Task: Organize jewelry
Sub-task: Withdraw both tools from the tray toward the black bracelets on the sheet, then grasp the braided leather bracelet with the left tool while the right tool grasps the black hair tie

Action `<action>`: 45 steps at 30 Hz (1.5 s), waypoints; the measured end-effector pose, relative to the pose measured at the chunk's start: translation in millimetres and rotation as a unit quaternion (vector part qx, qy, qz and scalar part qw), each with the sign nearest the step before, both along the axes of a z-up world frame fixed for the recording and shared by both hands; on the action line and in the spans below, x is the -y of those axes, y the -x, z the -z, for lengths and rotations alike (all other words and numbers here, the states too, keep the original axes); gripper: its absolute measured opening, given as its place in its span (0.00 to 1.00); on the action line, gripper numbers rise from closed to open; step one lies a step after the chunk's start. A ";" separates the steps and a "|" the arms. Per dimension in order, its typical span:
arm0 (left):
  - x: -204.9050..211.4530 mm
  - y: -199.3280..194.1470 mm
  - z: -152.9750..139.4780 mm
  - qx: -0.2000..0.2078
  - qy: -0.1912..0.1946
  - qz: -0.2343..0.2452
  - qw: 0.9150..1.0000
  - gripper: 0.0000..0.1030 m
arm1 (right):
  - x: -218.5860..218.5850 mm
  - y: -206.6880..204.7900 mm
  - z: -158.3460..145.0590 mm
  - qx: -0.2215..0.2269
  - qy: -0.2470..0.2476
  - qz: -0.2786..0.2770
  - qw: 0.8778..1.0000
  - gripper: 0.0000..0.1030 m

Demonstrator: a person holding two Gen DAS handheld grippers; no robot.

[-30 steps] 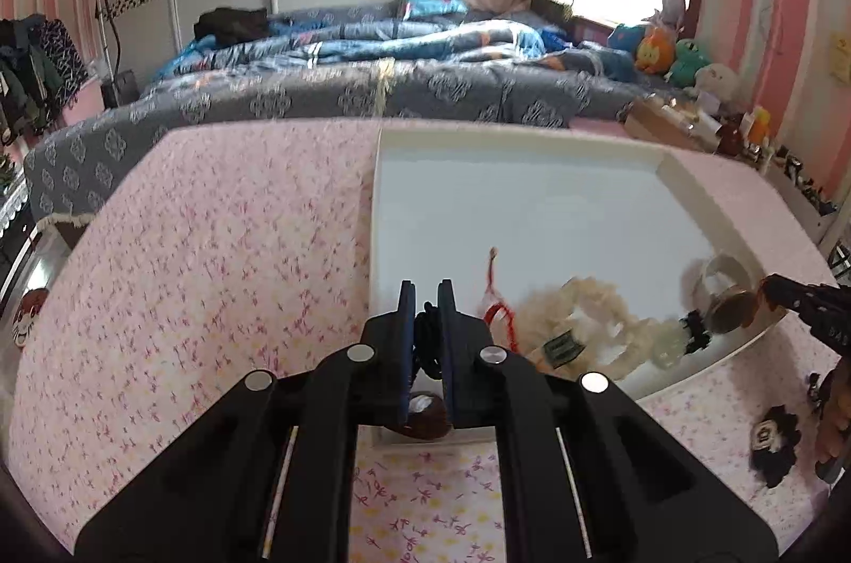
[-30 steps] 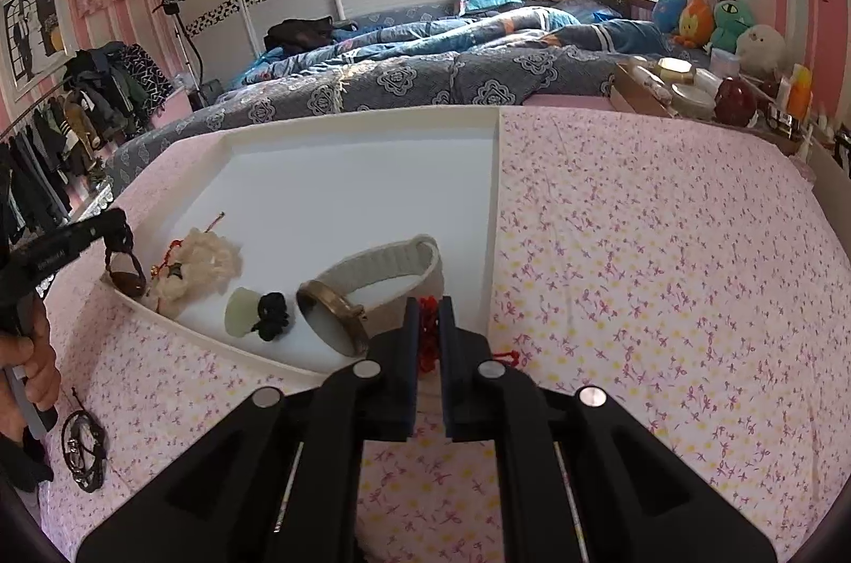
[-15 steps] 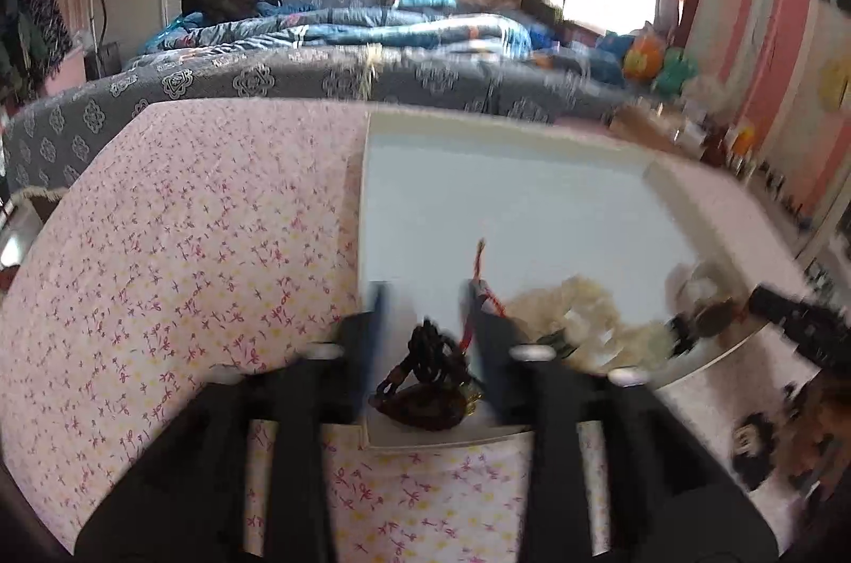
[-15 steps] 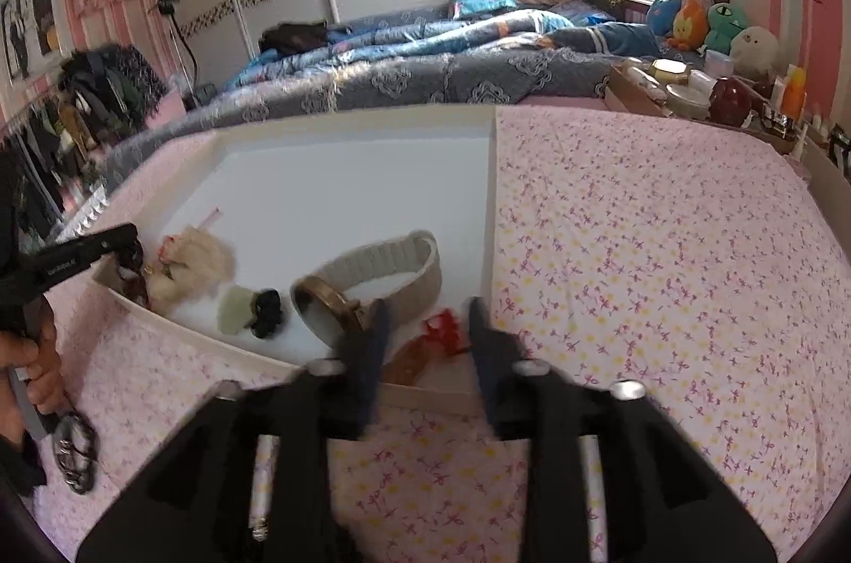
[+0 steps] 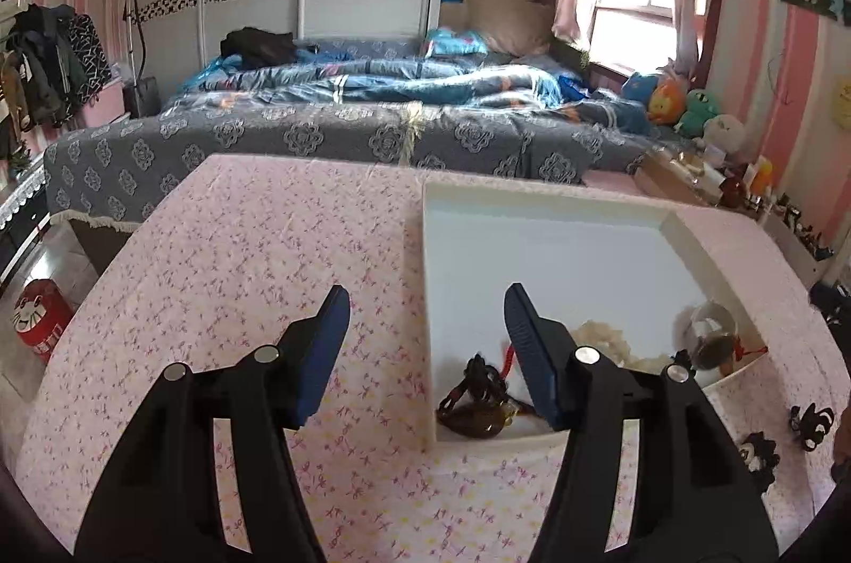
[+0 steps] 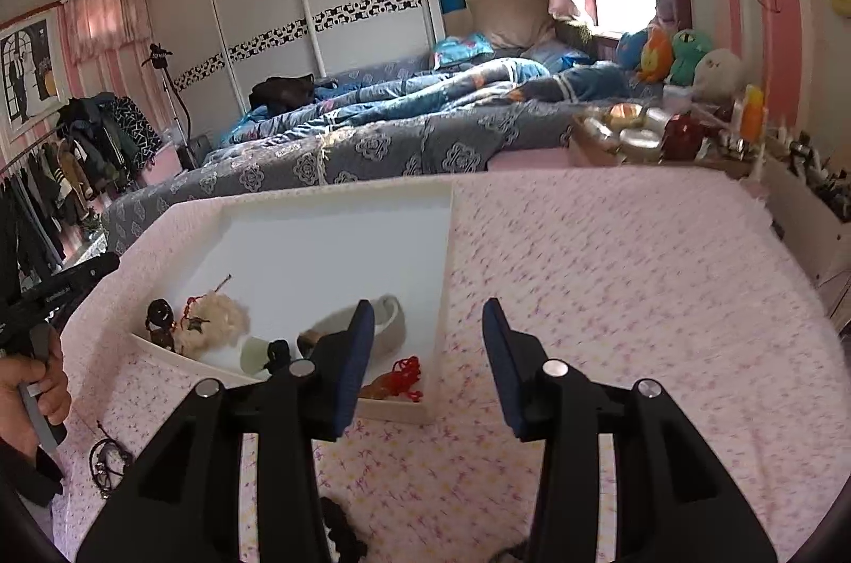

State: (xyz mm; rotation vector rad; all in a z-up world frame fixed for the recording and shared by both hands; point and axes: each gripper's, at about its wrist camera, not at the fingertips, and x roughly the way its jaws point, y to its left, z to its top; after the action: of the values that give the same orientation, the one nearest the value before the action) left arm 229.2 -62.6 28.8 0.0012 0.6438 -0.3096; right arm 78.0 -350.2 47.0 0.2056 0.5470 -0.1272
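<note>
**A:** Fingers on both grippers stand apart with nothing between them. The left gripper (image 5: 425,313) has just been opening, and the brown pendant (image 5: 473,422) with its dark cord lies loose in the tray (image 5: 542,243), near corner, roughly 5 o'clock from the gap between the tips and just inside the right-hand finger. The right gripper (image 6: 423,326) has been opening too; the red knot (image 6: 407,374) lies in the tray's other near corner, about 7 o'clock from its tips, right beside the left-hand finger.

**B:** So both pieces are dropped off. What's still out?

**A:** Dark bits on the pink cloth (image 6: 611,270): a black flower clip (image 5: 758,451) and another one (image 5: 811,419) at 4 o'clock in the left view, a cord loop (image 6: 109,462) at 8 o'clock in the right view.

**B:** How do you reckon they handle?

**A:** Light and floppy, I'd say. Cords sag and snag, so pinch the bunched middle, not a loose end. The pendant looks hard and glossy, probably slippery; I'd take it by the cord knot instead. The fluffy charm (image 6: 215,323) and grey band (image 6: 385,331) look soft, so any spot should work.
</note>
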 end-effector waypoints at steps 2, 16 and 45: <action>-6.8 1.2 -0.6 -0.020 0.001 -0.005 1.000 0.59 | -2.7 2.6 -4.8 -0.008 0.008 0.000 1.000 0.41; -51.2 134.2 28.7 -0.038 -0.069 0.016 0.997 0.75 | 25.6 122.4 51.6 -0.060 0.036 0.019 0.997 0.42; 15.1 172.2 76.8 -0.121 -0.095 0.074 0.985 0.86 | 3.0 128.7 72.7 -0.071 0.025 -0.016 0.997 0.45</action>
State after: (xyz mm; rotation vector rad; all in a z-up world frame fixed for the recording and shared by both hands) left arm 57.1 -77.7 -48.0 0.1977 0.9145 -0.3934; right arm -50.7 -353.2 -25.7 0.1399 0.6881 -0.1246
